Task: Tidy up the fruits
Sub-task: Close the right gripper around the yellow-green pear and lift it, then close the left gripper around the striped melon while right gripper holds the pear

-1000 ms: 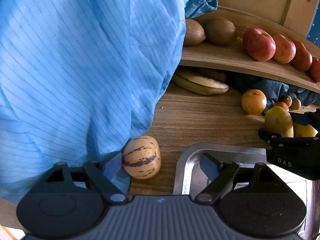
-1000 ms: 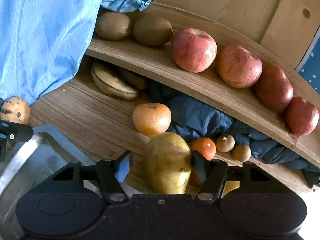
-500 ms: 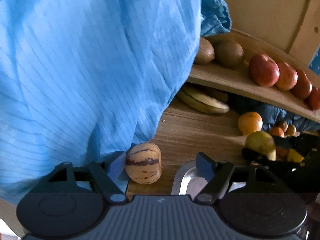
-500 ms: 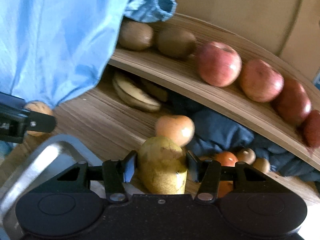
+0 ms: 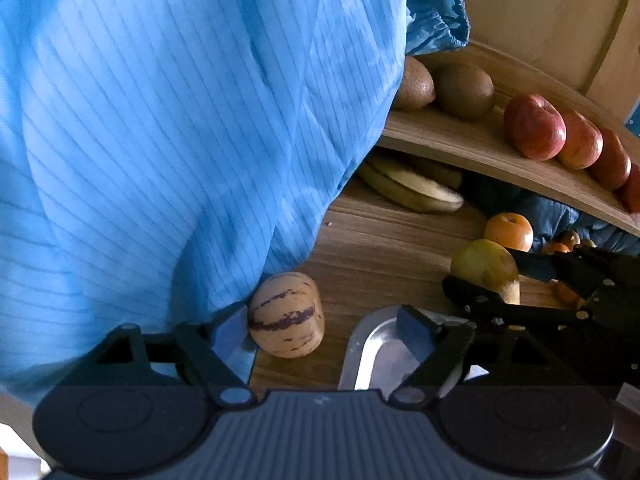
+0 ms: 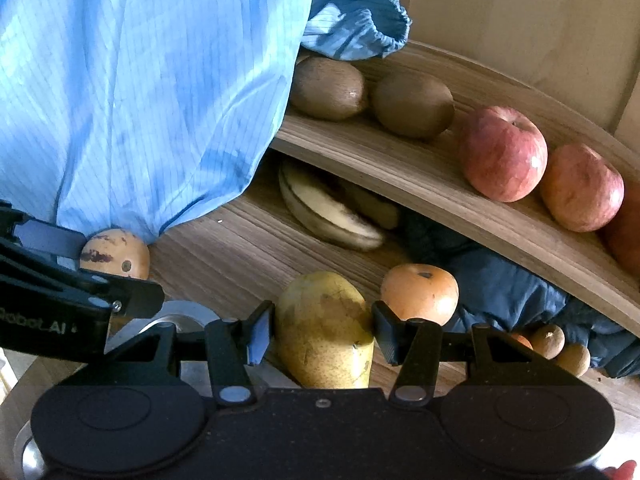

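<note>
Your right gripper [image 6: 322,338] pinches the pear [image 6: 326,330] upright, stem end up, above the desk [image 6: 224,248] beside the metal tray [image 5: 372,354]. Your left gripper [image 5: 322,326] stands spread, the striped melon [image 5: 286,314] touching its left finger.

blue sleeve [image 5: 180,140] hiding shelf's [image 5: 460,144] left end

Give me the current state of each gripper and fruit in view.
Right gripper: jaws shut on the pear.
Pear: upright, gripped on both sides.
Left gripper: jaws open, nothing held.
Striped melon: on the lower shelf, beside the left jaw.
Tray: resting flat, visible part bare.
Kiwis: two on the upper shelf.
Apples: in a row on the upper shelf.
Bananas: lying under the upper shelf.
Orange: loose on the lower shelf.
</note>
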The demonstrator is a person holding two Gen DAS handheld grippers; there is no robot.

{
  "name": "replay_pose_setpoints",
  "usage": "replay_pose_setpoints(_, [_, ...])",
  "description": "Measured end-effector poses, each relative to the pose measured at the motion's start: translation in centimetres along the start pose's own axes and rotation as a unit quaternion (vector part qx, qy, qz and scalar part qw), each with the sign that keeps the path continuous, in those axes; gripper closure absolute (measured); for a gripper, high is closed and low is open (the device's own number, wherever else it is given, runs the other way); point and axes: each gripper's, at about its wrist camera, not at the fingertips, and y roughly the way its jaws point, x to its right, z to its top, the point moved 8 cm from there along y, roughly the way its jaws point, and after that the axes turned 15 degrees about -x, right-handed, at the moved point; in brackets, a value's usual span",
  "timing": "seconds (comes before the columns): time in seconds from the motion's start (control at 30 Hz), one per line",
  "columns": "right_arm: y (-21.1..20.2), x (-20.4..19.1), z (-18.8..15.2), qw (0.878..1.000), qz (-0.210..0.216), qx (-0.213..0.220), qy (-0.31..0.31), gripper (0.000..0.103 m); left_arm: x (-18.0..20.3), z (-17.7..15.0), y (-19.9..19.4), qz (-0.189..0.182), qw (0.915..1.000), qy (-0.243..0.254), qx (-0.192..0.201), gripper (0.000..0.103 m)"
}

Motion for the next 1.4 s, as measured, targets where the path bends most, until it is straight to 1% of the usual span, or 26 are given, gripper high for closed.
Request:
replay_pose_setpoints(0.17, [0.0,0.3,-0.2,1.0,0.009,0.001,0.005,0.048,0.1,0.1,0.4,-0.001,1.0,0.001,-0.006,0.014])
replay_pose_setpoints(0.27, [0.0,0.4,-0.2,1.0,0.015,0.001,0.005,0.048,0.0,0.2,0.9,0.002,0.9999,-0.006,-0.014,0.014])
replay_pose_setpoints(0.33, [0.0,0.4,-0.2,1.0,0.016,0.001,0.004,0.048,-0.1,0.2,1.9,-0.003,0.9992,-0.021,-0.032,0.016])
replay_pose_setpoints(0.37, [0.0,0.4,-0.3,1.0,0.017,0.001,0.004,0.048,-0.3,0.0,2.5,-0.007,0.9984,-0.031,-0.047,0.019])
replay_pose_setpoints(0.43, [0.0,0.4,-0.2,1.0,0.017,0.001,0.002,0.048,-0.8,-0.2,3.4,-0.007,0.9965,-0.048,-0.068,0.022])
replay_pose_setpoints(0.7, [0.4,0.5,-0.2,1.0,0.022,-0.002,0.004,0.047,-0.9,0.0,2.7,-0.015,0.9971,-0.056,-0.049,0.021])
replay_pose_setpoints(0.83, [0.5,0.3,-0.2,1.0,0.024,-0.004,0.005,0.047,-0.9,0.2,2.0,-0.008,0.9977,-0.06,-0.031,0.022])
replay_pose_setpoints(0.9, [0.6,0.3,-0.2,1.0,0.024,-0.004,0.005,0.047,-1.0,0.4,1.9,-0.005,0.9972,-0.07,-0.025,0.024])
replay_pose_setpoints(1.0, [0.6,0.3,-0.2,1.0,0.024,-0.005,0.006,0.046,-1.6,0.3,1.6,-0.005,0.9961,-0.087,-0.019,0.032])
replay_pose_setpoints(1.07, [0.7,0.3,-0.2,1.0,0.025,-0.007,0.008,0.045,-2.1,0.2,1.5,-0.006,0.9948,-0.1,-0.019,0.041])
replay_pose_setpoints(1.17, [0.8,0.3,-0.3,1.0,0.025,-0.011,0.01,0.044,-2.7,0.0,1.8,-0.008,0.9932,-0.113,-0.027,0.05])
replay_pose_setpoints(1.27, [0.9,0.3,-0.4,0.999,0.026,-0.015,0.011,0.044,-2.8,0.0,2.0,-0.008,0.9929,-0.115,-0.028,0.051])
replay_pose_setpoints(1.4, [0.9,0.2,-0.2,0.999,0.027,-0.014,0.01,0.047,-2.9,0.0,2.0,-0.013,0.9922,-0.121,-0.023,0.052])
